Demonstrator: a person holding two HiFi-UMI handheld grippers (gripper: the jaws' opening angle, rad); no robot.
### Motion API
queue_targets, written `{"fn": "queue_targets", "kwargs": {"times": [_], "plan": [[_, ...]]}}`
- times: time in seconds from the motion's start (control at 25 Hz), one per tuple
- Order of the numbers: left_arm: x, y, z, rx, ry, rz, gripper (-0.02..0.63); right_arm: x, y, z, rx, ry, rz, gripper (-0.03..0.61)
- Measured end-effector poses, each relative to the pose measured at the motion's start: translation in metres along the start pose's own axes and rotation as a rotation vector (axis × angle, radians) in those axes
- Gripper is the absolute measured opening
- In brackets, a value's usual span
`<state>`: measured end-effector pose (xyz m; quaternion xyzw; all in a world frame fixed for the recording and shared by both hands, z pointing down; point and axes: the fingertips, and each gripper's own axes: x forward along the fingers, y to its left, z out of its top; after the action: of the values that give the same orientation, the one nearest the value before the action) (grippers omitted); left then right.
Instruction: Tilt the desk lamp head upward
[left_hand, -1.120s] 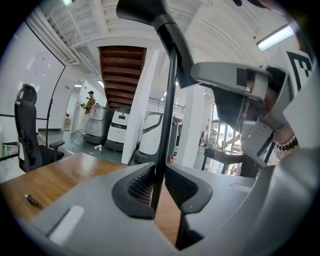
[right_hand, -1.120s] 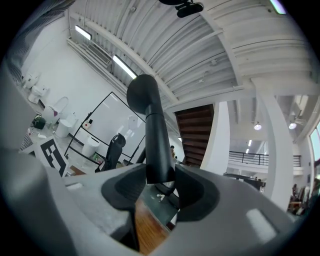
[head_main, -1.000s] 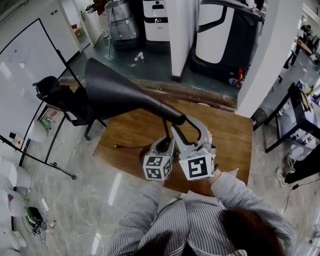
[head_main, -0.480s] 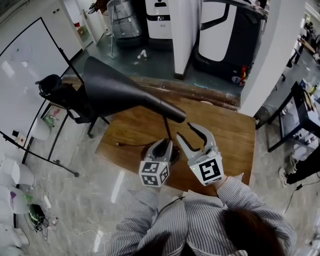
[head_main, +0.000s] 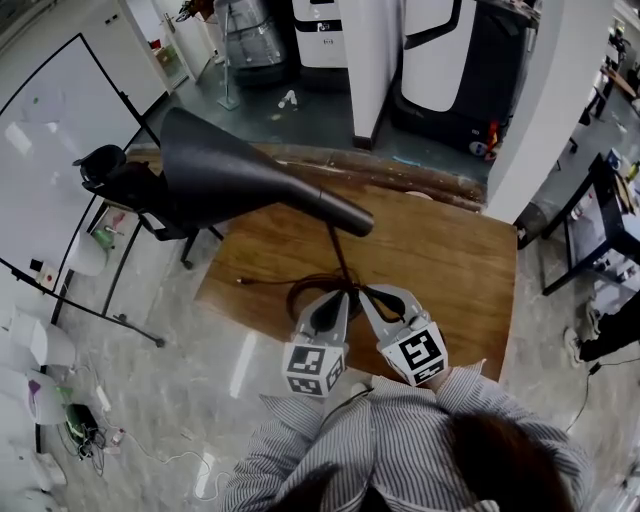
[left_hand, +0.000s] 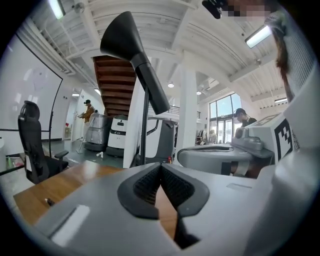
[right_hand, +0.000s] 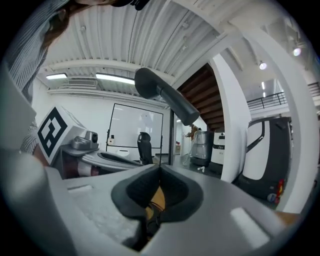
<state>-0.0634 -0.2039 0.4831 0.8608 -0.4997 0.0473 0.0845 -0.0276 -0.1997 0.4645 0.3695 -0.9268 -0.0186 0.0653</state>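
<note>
The black desk lamp stands on the wooden table (head_main: 450, 260). Its cone head (head_main: 225, 172) tilts up to the left on a thin pole (head_main: 344, 262). The left gripper (head_main: 336, 301) and right gripper (head_main: 371, 294) sit side by side in front of the lamp's base, below the head and apart from it. Both have just been closing and are shut with nothing between the jaws. From the left gripper (left_hand: 160, 167), the head (left_hand: 131, 52) rises above the pole (left_hand: 145, 127). From the right gripper (right_hand: 160, 170), the head (right_hand: 167, 100) is overhead.
The lamp's cable (head_main: 268, 283) trails left across the table. A black office chair (head_main: 120, 188) and a whiteboard (head_main: 50, 150) stand on the left. A white pillar (head_main: 372, 60) rises behind the table. My striped sleeves fill the bottom of the head view.
Both grippers have drawn back from the lamp's neck towards me. The right one dropped lower and its wide jaws closed. The left jaws closed too. The lamp head keeps its tilt.
</note>
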Motion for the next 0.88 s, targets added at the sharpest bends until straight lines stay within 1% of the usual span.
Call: {"fn": "queue_targets", "kwargs": {"times": [0.16, 0.36, 0.48, 0.76, 0.88], "plan": [[-0.003, -0.005, -0.006, -0.035, 0.009, -0.002, 0.005, -0.003, 0.009, -0.006, 0.048, 0.023, 0.023, 0.0], [-0.008, -0.004, -0.01, -0.072, 0.016, 0.007, 0.005, -0.003, 0.012, -0.014, 0.056, 0.045, 0.032, 0.0], [-0.009, -0.005, -0.011, -0.079, 0.013, 0.005, 0.005, -0.004, 0.011, -0.018, 0.055, 0.055, 0.028, 0.0], [-0.005, -0.011, -0.013, -0.067, 0.027, -0.012, 0.005, -0.005, 0.011, -0.023, 0.057, 0.079, 0.033, 0.0], [-0.005, -0.01, -0.014, -0.087, 0.027, -0.013, 0.005, -0.003, 0.013, -0.023, 0.057, 0.085, 0.042, 0.0]]}}
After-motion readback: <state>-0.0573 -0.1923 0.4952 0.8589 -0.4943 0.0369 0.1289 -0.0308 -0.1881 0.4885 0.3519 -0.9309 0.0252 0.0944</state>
